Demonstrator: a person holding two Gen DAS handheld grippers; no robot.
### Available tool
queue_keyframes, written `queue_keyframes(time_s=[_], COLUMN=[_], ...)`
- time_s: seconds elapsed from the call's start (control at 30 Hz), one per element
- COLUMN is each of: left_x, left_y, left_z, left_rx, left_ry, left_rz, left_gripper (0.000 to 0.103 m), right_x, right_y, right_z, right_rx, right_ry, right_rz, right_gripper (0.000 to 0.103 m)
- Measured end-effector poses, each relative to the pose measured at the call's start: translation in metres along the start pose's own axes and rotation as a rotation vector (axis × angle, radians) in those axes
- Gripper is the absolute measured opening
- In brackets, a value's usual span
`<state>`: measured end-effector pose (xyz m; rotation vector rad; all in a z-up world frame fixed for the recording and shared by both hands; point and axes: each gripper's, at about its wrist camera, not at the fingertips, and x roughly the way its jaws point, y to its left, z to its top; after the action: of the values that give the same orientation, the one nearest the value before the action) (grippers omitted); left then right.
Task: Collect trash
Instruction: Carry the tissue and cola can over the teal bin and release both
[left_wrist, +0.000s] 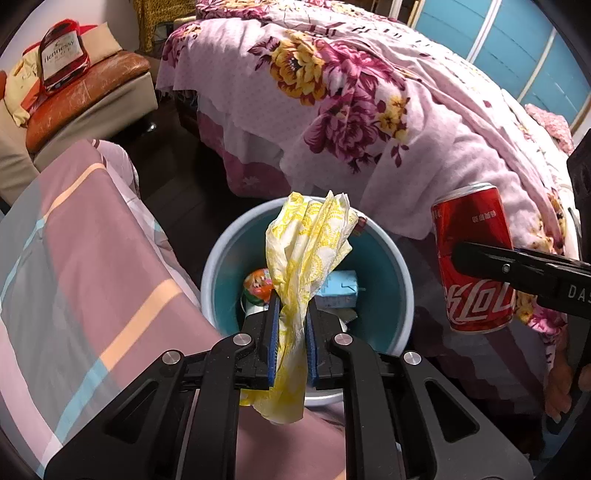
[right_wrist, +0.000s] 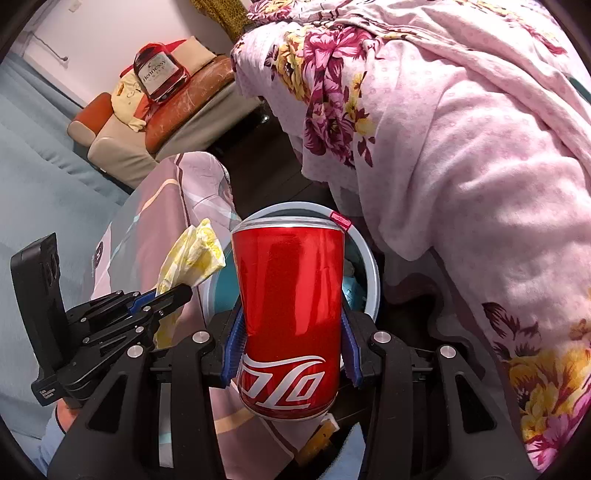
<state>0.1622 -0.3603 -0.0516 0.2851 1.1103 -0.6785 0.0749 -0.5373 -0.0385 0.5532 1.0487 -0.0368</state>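
Note:
My left gripper (left_wrist: 291, 328) is shut on a crumpled yellow-and-white paper napkin (left_wrist: 310, 243), held right above the round blue trash bin (left_wrist: 221, 258). Inside the bin lie a small colourful wrapper (left_wrist: 257, 283) and a light blue carton (left_wrist: 338, 291). My right gripper (right_wrist: 291, 343) is shut on a red cola can (right_wrist: 291, 295), held upside down just in front of the bin's rim (right_wrist: 371, 266). The can (left_wrist: 474, 258) hangs to the right of the bin in the left wrist view. The left gripper (right_wrist: 177, 293) with the napkin (right_wrist: 194, 254) shows at the left of the right wrist view.
A bed under a pink floral blanket (left_wrist: 369, 110) crowds the bin from behind and the right. A pink striped quilt (left_wrist: 85, 251) borders it on the left. Farther back stands a brown leather seat (left_wrist: 92, 81) with a bottle-shaped cushion (left_wrist: 61, 55). Dark floor (left_wrist: 184, 206) shows between them.

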Motion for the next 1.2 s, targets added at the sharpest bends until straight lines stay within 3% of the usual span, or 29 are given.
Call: queue_keyframes(time_s=[0.13, 0.23, 0.3, 0.4, 0.5, 1.2], left_x=[0.003, 0.003, 0.0, -0.006, -0.008, -0.019], left_y=[0.005, 0.009, 0.012, 0.016, 0.02, 0.063], left_z=[0.005, 0.008, 0.01, 0.011, 0.01, -0.019], left_rx=[-0.006, -0.006, -0.015, -0.027, -0.03, -0.102], left_ry=[-0.005, -0.014, -0.034, -0.073, -0.079, -0.084], left_rz=[-0.01, -0.005, 0.014, 0.033, 0.046, 0.079], left_gripper=[0.014, 0.029, 0.063, 0.087, 0.092, 0.095], right_x=[0.003, 0.003, 0.002, 0.001, 0.003, 0.031], right_y=[0.004, 0.007, 0.009, 0.012, 0.016, 0.054], right_z=[0.005, 0.008, 0.008, 0.009, 0.01, 0.013], right_rx=[-0.002, -0.004, -0.006, -0.006, -0.007, -0.065], right_ry=[0.004, 0.0, -0.002, -0.004, -0.001, 0.058], right_rz=[-0.007, -0.018, -0.025, -0.032, -0.036, -0.099], right_gripper=[0.042, 0.042, 0.042, 0.042, 0.042, 0.042])
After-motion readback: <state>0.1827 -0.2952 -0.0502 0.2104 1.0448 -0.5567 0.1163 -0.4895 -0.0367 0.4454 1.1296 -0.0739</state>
